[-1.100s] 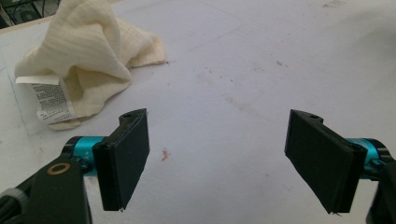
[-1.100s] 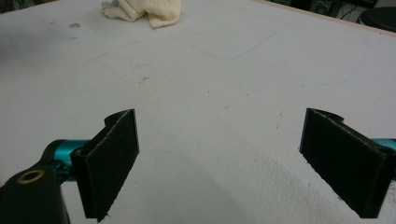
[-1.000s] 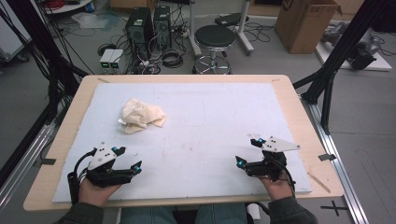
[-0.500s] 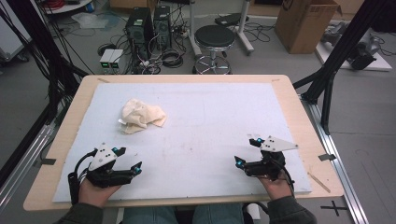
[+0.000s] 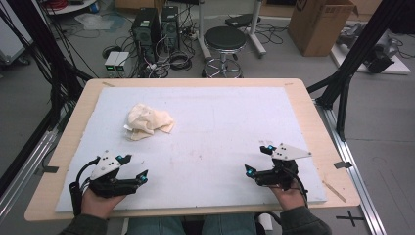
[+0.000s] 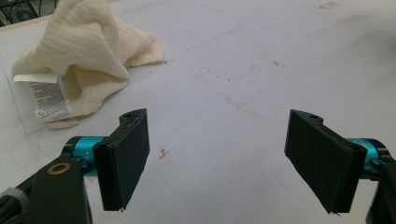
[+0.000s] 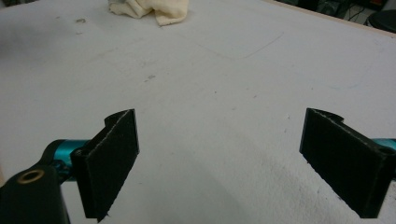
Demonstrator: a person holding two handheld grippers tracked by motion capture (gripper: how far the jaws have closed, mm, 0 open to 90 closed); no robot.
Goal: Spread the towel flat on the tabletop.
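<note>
White bench is carrying a crumpled cream cloth (tag probably a care label); left gripper and right gripper are sitting near the front edge, fingers spread, empty.

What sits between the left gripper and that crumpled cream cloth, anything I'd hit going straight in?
Nothing visible. The left gripper is open at the near left edge; the cream cloth lies farther back, slightly to its right. Between them is bare white mat with faint stains. The right gripper, also open, is well off to the side.

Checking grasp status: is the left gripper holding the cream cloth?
No, the left gripper is open with its fingers empty, apart from the cream cloth.
</note>
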